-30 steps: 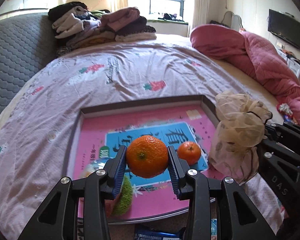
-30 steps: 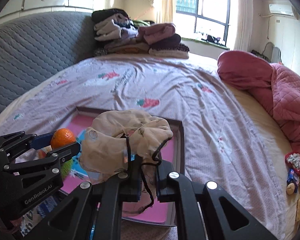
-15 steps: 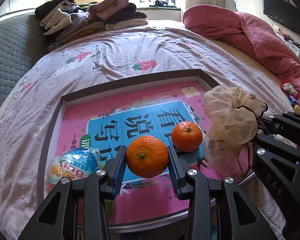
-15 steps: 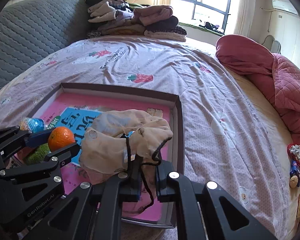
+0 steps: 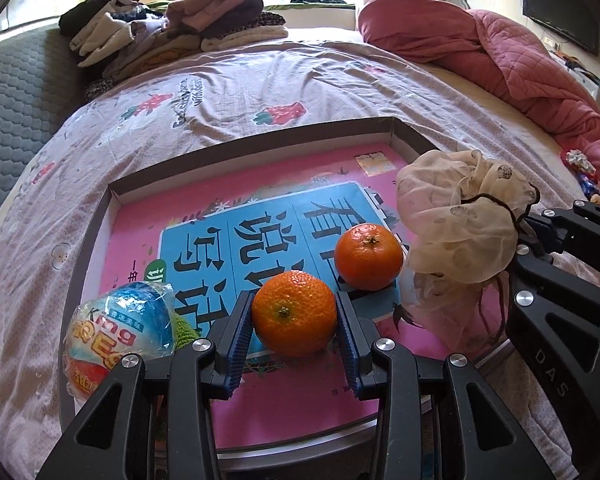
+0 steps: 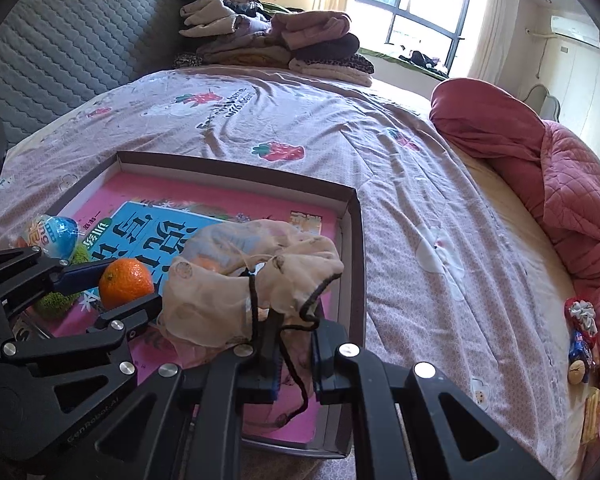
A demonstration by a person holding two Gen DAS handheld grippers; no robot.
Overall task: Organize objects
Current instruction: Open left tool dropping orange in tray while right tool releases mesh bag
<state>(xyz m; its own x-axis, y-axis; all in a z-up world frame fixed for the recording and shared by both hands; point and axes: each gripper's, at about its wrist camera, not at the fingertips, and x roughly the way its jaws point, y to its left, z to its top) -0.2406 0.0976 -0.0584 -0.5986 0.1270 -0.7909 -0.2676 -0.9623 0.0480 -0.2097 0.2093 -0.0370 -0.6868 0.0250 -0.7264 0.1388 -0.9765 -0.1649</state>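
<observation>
Pink box tray [image 5: 112, 208]: blue panel w/ big black Chinese chars, incl. 看, 说, 写. Wrapped egg toy [image 5: 120, 332] at tray's near-left corner: "King", "EGG" partly legible. Right gripper [image 5: 540, 236] arm: "DAS". Left gripper [image 6: 112, 292] arm: "GenRobot.AI". Bedsheet [image 6: 228, 108]: script print, unreadable.
</observation>
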